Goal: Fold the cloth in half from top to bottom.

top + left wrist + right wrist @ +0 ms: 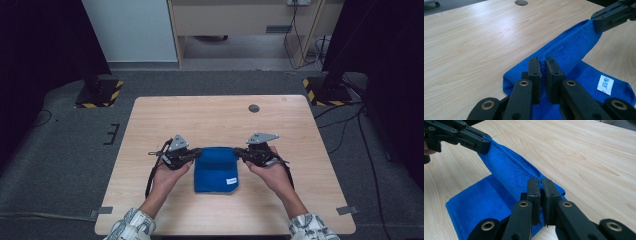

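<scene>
Near the table's (150, 125) front edge, the left gripper (194, 154) and right gripper (241, 152) each clamp the blue cloth's (216, 172) far corners.

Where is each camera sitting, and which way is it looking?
High view: sits above the person's side, looking forward and down on the wooden table; both forearms, hands, left tool and right tool show.
Left gripper view: rides the left tool, looking along its jaws, shut on the blue towel; the right tool shows far off.
Right gripper view: rides the right tool, looking toward the left tool.
Shared: every view shows the blue towel's raised edge stretched between both tools.
</scene>
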`<state>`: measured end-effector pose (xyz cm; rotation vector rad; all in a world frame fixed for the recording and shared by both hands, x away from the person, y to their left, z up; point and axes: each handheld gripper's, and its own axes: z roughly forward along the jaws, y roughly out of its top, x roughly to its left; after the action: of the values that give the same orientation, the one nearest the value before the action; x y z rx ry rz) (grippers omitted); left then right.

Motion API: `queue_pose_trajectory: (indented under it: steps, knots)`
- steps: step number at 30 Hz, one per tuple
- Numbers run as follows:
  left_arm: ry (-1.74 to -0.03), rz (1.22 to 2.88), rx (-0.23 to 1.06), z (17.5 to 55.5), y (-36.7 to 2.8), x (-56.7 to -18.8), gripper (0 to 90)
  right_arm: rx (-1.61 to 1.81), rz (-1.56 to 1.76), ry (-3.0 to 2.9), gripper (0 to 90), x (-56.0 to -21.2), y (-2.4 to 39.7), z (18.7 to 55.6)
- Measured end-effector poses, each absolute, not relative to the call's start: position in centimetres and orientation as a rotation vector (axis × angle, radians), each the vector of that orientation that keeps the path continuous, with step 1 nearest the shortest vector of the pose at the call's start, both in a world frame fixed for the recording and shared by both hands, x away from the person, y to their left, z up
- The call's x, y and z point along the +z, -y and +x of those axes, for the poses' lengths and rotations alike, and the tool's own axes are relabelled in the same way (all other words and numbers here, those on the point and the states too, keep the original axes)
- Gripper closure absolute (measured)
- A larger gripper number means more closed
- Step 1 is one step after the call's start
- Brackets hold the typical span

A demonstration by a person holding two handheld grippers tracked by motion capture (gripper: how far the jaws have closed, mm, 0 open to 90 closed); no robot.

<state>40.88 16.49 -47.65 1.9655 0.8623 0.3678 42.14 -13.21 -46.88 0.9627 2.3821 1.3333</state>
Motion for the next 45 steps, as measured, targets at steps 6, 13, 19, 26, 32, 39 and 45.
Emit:
queue_pose_trajectory:
  steps: [6, 13, 19, 26, 32, 39, 45]
  knots:
    - [-0.859, 1.936, 0.370, 40.4, -16.9, -47.2, 83.6, 1.357, 0.948, -2.376, 86.2, -46.6, 13.1, 41.6]
    - [-0.860, 1.949, 0.356, 39.2, -17.2, -47.7, 83.0, 1.372, 0.915, -2.393, 86.3, -46.7, 13.1, 40.7]
    - [-0.875, 1.945, 0.328, 38.3, -17.6, -48.5, 79.4, 1.364, 0.904, -2.425, 86.5, -47.9, 12.9, 39.8]
    - [-0.907, 1.873, 0.321, 37.6, -17.8, -48.3, 43.2, 1.361, 0.912, -2.434, 86.8, -48.2, 13.3, 39.7]
    - [-0.955, 1.809, 0.324, 38.0, -18.6, -48.1, 25.9, 1.357, 0.906, -2.450, 86.9, -48.6, 13.2, 39.3]
    - [-1.022, 1.762, 0.348, 38.5, -19.9, -48.3, 19.7, 1.382, 0.882, -2.455, 87.0, -48.5, 12.6, 38.9]
    - [-1.064, 1.749, 0.379, 38.8, -20.7, -48.5, 19.4, 1.416, 0.863, -2.447, 87.0, -48.0, 12.5, 38.2]
